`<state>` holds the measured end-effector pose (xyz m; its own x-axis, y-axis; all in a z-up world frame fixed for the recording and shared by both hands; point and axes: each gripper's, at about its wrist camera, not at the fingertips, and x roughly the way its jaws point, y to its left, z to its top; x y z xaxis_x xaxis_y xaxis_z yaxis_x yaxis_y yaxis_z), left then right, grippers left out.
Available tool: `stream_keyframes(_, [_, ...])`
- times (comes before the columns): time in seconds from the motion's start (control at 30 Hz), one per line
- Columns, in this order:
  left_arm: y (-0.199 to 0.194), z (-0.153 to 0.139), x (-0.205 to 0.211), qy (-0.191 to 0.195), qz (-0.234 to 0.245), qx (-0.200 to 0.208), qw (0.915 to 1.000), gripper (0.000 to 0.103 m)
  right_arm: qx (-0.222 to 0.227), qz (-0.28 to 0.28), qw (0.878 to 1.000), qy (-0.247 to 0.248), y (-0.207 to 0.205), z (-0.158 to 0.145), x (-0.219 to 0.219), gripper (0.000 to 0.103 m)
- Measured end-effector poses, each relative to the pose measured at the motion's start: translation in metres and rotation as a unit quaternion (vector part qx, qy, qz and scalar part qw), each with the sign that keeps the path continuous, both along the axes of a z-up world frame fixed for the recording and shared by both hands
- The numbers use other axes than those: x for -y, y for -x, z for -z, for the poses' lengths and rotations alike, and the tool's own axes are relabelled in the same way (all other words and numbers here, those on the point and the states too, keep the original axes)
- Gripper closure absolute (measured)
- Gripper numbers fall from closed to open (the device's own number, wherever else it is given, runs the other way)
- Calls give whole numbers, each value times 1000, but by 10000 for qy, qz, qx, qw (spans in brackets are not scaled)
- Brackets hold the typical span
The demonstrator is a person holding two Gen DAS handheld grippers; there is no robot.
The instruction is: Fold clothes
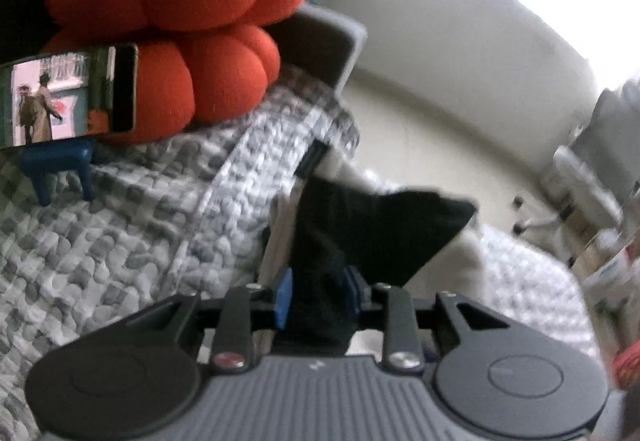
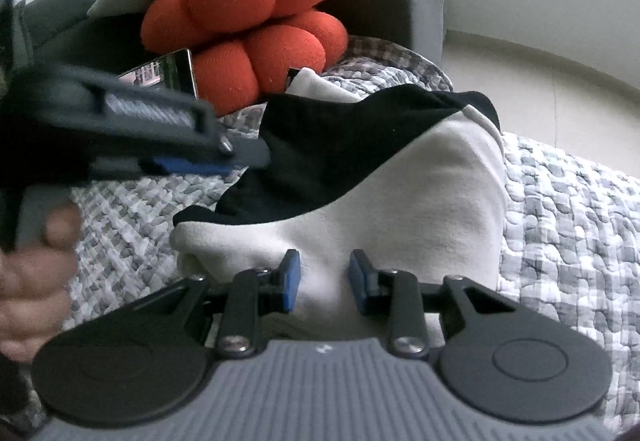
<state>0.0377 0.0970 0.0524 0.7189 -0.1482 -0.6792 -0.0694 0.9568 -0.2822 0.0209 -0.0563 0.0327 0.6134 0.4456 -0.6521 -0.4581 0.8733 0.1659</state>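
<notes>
The black-and-white garment (image 2: 360, 177) lies bunched on the checked quilt (image 2: 560, 225), near an orange cushion (image 2: 256, 25) and a phone (image 1: 68, 97). The left gripper (image 1: 318, 297) pinches its black part; the right gripper (image 2: 324, 281) clamps the white fabric.

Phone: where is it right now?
The phone stands propped on a blue stand at the left of the left wrist view, against the orange cushion on the checked quilt; the right wrist view shows it upper left.
</notes>
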Motion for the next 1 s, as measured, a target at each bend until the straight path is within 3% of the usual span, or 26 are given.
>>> stream_keyframes(0.13, [-6, 12, -2, -151, -92, -347, 9992, 66, 20, -13, 10000, -34, 1, -2, 4, 70])
stream_keyframes(0.23, [-6, 14, -9, 28, -177, -463, 9988, 65, 117, -23, 9999, -47, 4, -8, 10, 76])
stream_keyframes(0.4, [-6, 14, -8, 11, -174, -499, 9986, 65, 384, 459, 9974, -399, 0, -20, 38, 75])
stream_keyframes(0.5, [-6, 13, -7, -36, -166, -500, 9986, 64, 467, 1016, 9919, -594, -10, -22, 56, 73])
stream_keyframes(0.77, [-7, 13, -6, -91, -142, -504, 9986, 64, 67, 1322, 9912, -31, -37, 4, 46, 69])
stream_keyframes(1.0, [-7, 13, -6, -105, -133, -506, 9986, 63, -169, 1478, 9885, -271, -45, 3, 58, 67])
